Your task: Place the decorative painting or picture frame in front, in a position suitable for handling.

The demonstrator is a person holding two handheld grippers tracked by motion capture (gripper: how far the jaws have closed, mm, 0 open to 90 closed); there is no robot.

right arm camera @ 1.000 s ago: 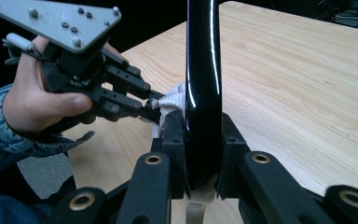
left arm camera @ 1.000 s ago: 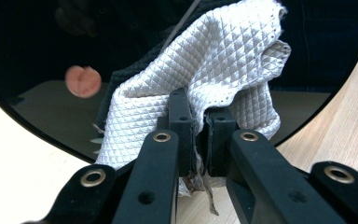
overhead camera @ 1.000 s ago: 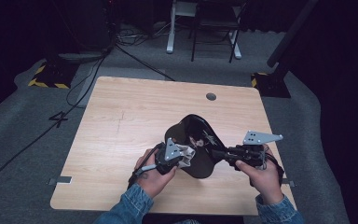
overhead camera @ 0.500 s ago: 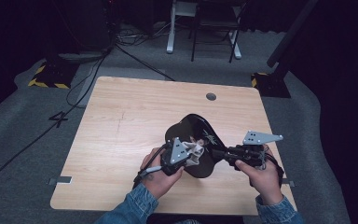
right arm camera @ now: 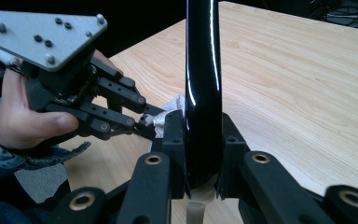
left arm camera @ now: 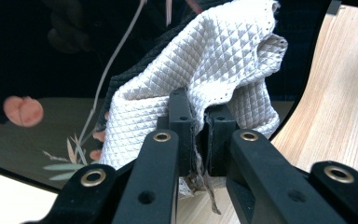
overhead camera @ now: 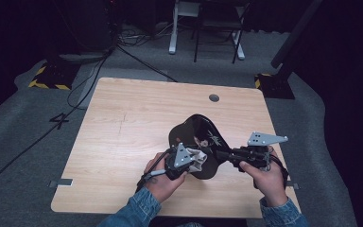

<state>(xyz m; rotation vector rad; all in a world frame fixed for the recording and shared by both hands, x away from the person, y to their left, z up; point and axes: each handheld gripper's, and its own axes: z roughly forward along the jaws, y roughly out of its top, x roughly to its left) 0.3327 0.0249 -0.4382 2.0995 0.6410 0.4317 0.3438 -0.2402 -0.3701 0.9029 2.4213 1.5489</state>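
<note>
A: High view? Where's the plate?
B: Lower middle; black plate point(overhead camera: 196, 142) tilted on the surface point(overhead camera: 123, 123), right tool point(overhead camera: 224, 155) clamping its rim, left tool point(overhead camera: 194, 161) pressing cloth point(overhead camera: 199, 158).
A: Gripper views?
B: Left tool point(left arm camera: 199, 135) pinches cloth point(left arm camera: 205, 70); right tool point(right arm camera: 204, 140) grips the plate point(right arm camera: 203, 70) edge-on.

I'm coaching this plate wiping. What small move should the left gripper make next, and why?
Probably slide the cloth across the black plate: the left gripper pinches it against the glossy face, while the right gripper clamps the plate's rim.
</note>
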